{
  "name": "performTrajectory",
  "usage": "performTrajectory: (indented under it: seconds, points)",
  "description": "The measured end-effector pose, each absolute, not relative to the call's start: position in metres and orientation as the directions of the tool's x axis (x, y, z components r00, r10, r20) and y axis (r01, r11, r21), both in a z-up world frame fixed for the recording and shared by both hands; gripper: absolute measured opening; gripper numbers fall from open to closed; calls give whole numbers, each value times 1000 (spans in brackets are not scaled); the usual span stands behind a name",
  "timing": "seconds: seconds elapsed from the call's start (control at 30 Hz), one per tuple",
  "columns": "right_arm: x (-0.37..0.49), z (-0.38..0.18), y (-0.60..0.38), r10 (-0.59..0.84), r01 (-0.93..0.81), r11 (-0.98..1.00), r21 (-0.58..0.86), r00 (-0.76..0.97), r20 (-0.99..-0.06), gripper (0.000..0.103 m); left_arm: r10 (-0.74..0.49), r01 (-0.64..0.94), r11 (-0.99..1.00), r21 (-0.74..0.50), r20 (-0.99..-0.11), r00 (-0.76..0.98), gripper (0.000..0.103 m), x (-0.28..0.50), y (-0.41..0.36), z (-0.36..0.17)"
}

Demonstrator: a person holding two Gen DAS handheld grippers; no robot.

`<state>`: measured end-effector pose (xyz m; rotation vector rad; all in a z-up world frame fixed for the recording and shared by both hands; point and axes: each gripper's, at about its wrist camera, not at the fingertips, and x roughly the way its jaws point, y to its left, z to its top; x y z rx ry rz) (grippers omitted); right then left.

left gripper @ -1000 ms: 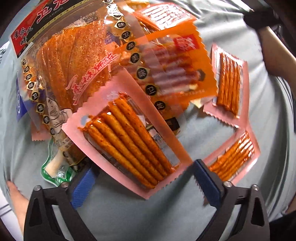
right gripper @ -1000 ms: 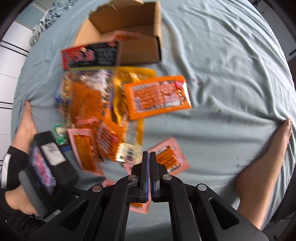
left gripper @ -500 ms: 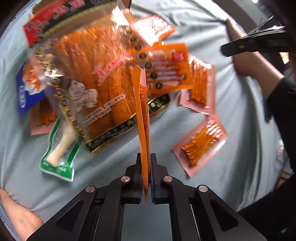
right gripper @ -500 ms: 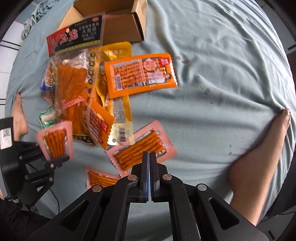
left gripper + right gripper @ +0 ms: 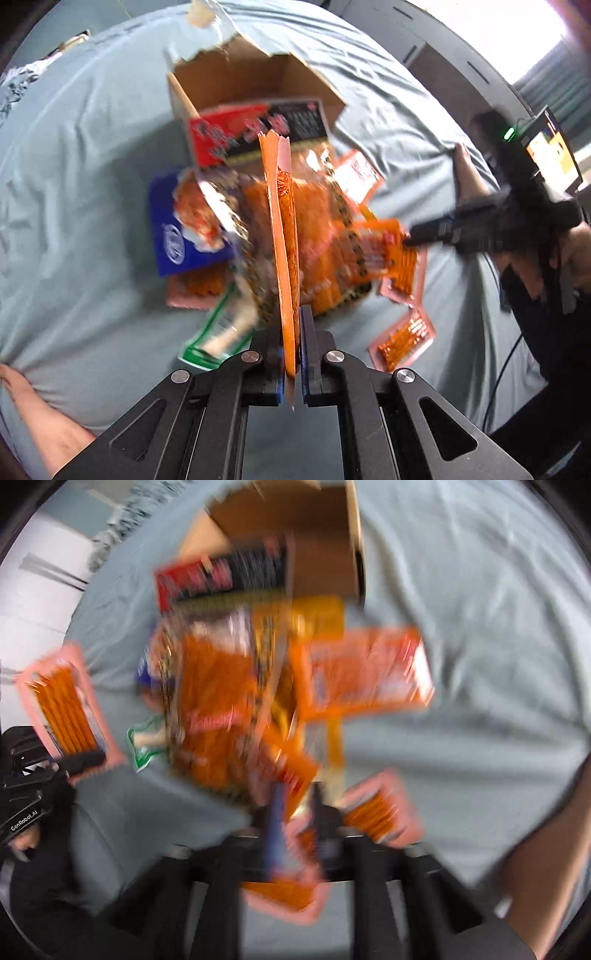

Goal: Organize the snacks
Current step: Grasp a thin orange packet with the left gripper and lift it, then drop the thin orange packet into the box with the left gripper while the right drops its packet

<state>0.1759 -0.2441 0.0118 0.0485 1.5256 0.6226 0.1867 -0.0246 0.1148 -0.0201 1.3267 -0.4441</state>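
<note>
Beyond both claws, the cardboard box point(image 5: 236, 85) appears mostly empty while the snack pile point(image 5: 295, 236) lies unsorted on the bedsheet point(image 5: 74, 184). The left gripper point(image 5: 293, 354) clamps one pink packet point(image 5: 282, 236) edge-on; the right gripper point(image 5: 295, 812), jaws just opening, straddles another packet point(image 5: 295, 871) unpressed.

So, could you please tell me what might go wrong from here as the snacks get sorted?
The left gripper pinches the pink packet by one edge only, so it may swing or slip before reaching the box. The right gripper, jaws just opening above another packet, might also catch the overlapping pile.
</note>
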Motion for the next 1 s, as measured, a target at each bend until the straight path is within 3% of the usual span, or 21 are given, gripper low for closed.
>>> performTrajectory:
  seconds: [0.07, 0.23, 0.33, 0.37, 0.4, 0.43, 0.5, 0.73, 1.0]
  points:
    - [177, 7, -242, 401, -348, 849, 397, -65, -914, 61, -328, 292, 918, -270, -928, 175, 5, 187, -15, 117]
    - [185, 2, -232, 394, -336, 860, 384, -43, -918, 61, -327, 276, 921, -274, -930, 170, 5, 190, -8, 116]
    - [188, -4, -216, 307, -411, 861, 301, -53, -950, 61, -328, 276, 921, -275, -929, 170, 5, 190, -7, 116]
    - [188, -7, -211, 284, -431, 859, 277, -50, -958, 57, -328, 279, 921, -274, -929, 171, 5, 190, -6, 117]
    - [188, -10, -210, 296, -438, 850, 292, -62, -953, 38, -327, 281, 921, -271, -929, 174, 5, 190, -7, 117]
    - [190, -11, -210, 316, -426, 847, 318, -79, -946, 32, -325, 284, 921, -268, -929, 177, 5, 189, -8, 118]
    - [193, -8, -212, 337, -414, 844, 341, -87, -938, 7, -320, 290, 921, -260, -930, 184, 5, 189, -8, 120]
    - [174, 49, -216, 364, -562, 774, 291, 20, -931, 3, -300, 267, 934, -239, -928, 220, 5, 194, -2, 124]
    - [172, 136, -292, 583, -483, 769, 419, 258, -770, 2, -301, 194, 950, -245, -886, 353, 5, 224, 18, 158]
